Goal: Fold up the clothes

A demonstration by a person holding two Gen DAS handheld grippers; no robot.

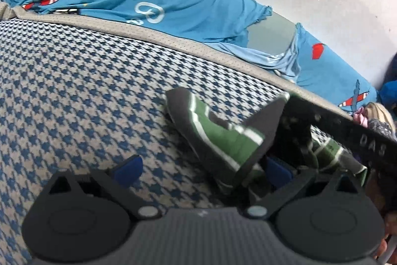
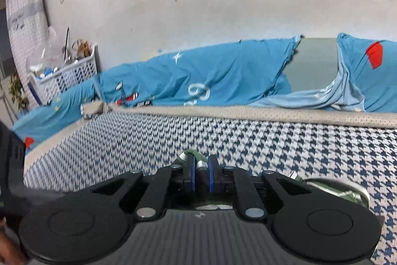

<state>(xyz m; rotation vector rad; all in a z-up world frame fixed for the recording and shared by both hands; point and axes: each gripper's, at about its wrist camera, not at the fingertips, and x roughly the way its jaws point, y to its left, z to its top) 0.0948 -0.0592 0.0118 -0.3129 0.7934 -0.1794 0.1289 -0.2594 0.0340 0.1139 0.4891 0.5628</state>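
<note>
Right claw (image 2: 201, 171) pinches the green garment (image 1: 223, 138) above the bed (image 1: 74, 91); left claw (image 1: 198, 168) gapes empty beside it. We judge a fold mid-way; left must grip next.

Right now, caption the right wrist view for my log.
Right gripper shut on green striped garment above houndstooth mattress.

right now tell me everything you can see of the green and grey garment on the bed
The green and grey garment is small, of soft knit-like fabric: dark grey with green panels edged in white stripes. It lies crumpled on the houndstooth bed cover, one part lifted. The right gripper is shut on a bunched fold of it; the left gripper stands open around it, not yet clamped.
</note>
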